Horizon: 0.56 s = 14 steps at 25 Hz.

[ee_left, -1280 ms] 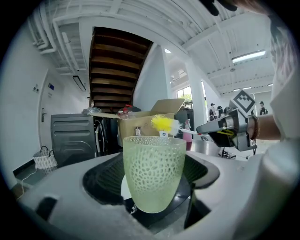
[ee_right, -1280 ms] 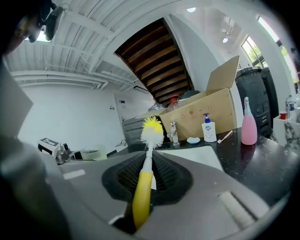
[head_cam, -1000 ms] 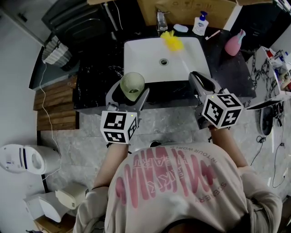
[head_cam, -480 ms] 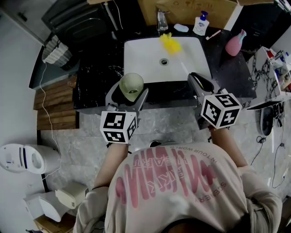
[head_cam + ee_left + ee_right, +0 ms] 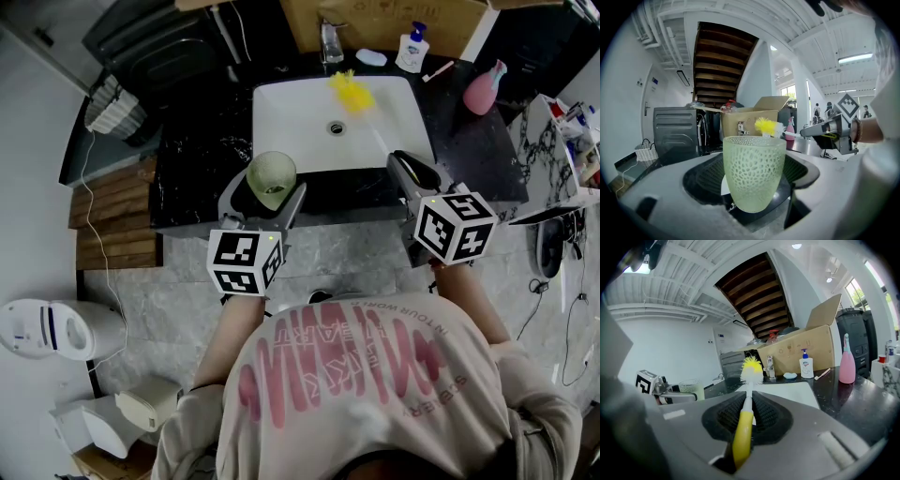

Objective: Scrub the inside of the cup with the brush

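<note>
The cup (image 5: 272, 172) stands upright, clamped between the jaws of the left gripper (image 5: 271, 187), held over the front edge of the black counter (image 5: 202, 155) at the front left corner of the white sink (image 5: 291, 117). From the head view only its open round mouth and pale green inside show. The left gripper view adds the side: a frosted, dimpled green wall that narrows toward the base, with the jaws pressed to it low down. The brush (image 5: 354, 94) is apart from the cup, its yellow bristle head over the basin near the drain. The right gripper view shows what the head view hides: the right gripper (image 5: 411, 167) is closed on the yellow handle, a white neck rising to white and yellow bristles. Behind stand a faucet (image 5: 330, 42), a soap bottle (image 5: 411, 49) and a pink bottle (image 5: 485, 89).
</note>
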Tool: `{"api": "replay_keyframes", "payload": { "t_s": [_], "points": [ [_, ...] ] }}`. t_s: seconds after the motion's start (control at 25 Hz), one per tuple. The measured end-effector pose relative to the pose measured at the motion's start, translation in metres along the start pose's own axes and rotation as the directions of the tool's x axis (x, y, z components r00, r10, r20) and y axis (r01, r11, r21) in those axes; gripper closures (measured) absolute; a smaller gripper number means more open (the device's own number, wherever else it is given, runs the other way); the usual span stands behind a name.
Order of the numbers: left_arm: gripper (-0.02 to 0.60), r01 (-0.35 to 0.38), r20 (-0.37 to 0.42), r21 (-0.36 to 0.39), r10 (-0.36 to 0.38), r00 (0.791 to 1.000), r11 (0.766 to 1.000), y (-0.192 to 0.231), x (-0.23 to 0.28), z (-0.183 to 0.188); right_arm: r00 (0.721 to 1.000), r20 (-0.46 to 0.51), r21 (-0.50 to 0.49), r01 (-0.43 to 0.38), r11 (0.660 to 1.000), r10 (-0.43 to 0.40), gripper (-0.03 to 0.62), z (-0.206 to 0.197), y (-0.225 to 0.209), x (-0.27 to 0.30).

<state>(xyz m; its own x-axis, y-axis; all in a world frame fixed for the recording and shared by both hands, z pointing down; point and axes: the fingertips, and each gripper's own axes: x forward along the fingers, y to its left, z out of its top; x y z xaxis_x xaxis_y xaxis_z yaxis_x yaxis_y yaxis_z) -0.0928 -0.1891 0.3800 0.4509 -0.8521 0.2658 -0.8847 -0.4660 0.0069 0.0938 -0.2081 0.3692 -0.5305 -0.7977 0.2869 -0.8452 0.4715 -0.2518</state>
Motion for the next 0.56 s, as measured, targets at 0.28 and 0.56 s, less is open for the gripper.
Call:
{"api": "replay_keyframes", "payload": {
  "t_s": [0.28, 0.56],
  "points": [
    [0.207, 0.004, 0.002, -0.004, -0.004, 1.0, 1.0, -0.0007, 0.004, 0.0013, 1.0, -0.001, -0.001, 0.002, 1.0, -0.002, 0.545, 0.0006, -0.0037, 0.0013],
    [0.207, 0.006, -0.002, -0.009, -0.006, 1.0, 1.0, -0.0016, 0.0084, 0.0009, 1.0, -0.008, 0.0, 0.004, 1.0, -0.004, 0.545, -0.0006, -0.0087, 0.0023]
  ]
}}
